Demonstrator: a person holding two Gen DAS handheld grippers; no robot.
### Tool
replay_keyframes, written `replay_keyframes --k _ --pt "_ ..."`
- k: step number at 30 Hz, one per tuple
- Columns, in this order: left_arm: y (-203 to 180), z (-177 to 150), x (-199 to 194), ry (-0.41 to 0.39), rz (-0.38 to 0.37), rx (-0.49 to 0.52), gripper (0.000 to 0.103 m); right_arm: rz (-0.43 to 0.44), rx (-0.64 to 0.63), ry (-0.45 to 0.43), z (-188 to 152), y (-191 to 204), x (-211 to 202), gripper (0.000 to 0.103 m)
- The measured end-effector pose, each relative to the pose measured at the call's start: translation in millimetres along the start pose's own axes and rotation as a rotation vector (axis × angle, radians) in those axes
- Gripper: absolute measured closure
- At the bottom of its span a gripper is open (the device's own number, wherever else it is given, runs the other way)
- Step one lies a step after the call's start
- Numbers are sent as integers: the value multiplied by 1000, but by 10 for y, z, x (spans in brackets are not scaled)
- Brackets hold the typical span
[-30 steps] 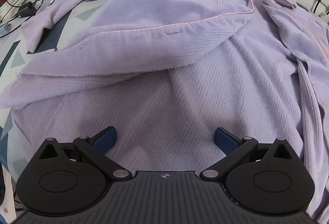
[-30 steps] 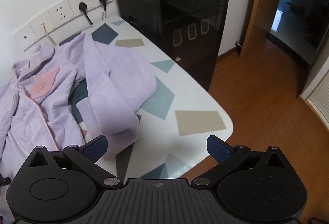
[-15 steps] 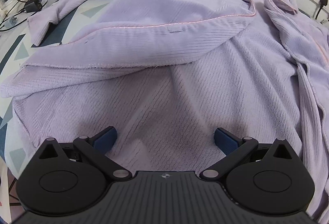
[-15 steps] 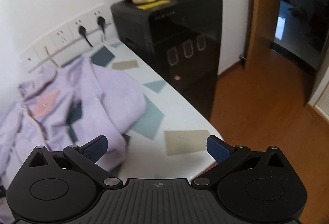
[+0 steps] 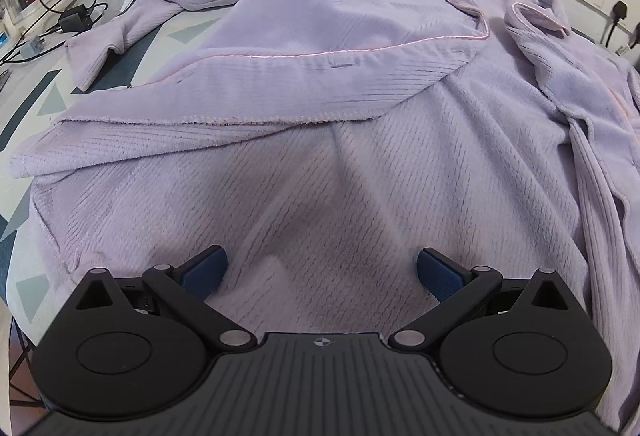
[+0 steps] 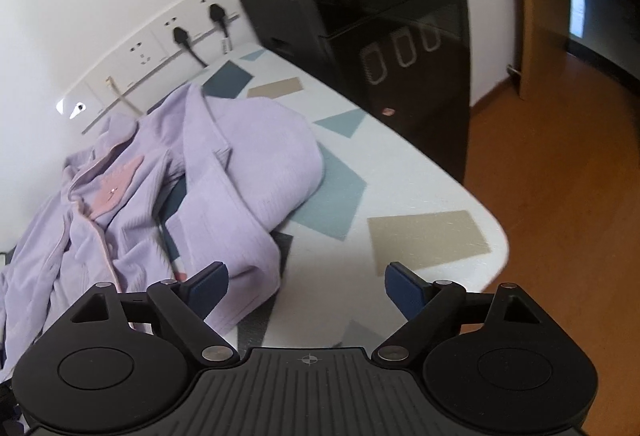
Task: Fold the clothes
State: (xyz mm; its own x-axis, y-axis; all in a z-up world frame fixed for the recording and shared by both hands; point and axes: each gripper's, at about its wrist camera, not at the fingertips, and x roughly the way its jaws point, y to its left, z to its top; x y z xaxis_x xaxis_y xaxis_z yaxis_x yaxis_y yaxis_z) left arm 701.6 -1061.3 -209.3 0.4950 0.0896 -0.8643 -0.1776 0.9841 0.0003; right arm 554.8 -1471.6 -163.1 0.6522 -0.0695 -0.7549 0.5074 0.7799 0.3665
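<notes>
A lilac ribbed fleece robe with pink piping (image 5: 320, 124) lies spread across the white surface with teal and tan shapes (image 6: 400, 204), one front panel turned over the body and a sleeve (image 6: 256, 172) bunched near the right edge. Over the past second the right claw (image 6: 306, 284) has swung toward that sleeve, fingers released and empty, perhaps to gather it. The left claw (image 5: 320, 272) has barely shifted above the hem, likewise released.
</notes>
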Motion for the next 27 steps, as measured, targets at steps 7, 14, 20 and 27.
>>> replay_keyframes --k 7,14,20,27 --pt "11 -28 -27 -1 -17 26 0 -4 -91 -8 -15 269 236 20" --pt "8 -5 -30 17 -25 41 0 5 -152 4 42 398 437 40" --pt "3 -70 -54 -21 -36 62 0 17 -181 11 72 465 599 66" --pt "12 9 -36 3 -67 116 0 -72 15 -37 302 254 781 88"
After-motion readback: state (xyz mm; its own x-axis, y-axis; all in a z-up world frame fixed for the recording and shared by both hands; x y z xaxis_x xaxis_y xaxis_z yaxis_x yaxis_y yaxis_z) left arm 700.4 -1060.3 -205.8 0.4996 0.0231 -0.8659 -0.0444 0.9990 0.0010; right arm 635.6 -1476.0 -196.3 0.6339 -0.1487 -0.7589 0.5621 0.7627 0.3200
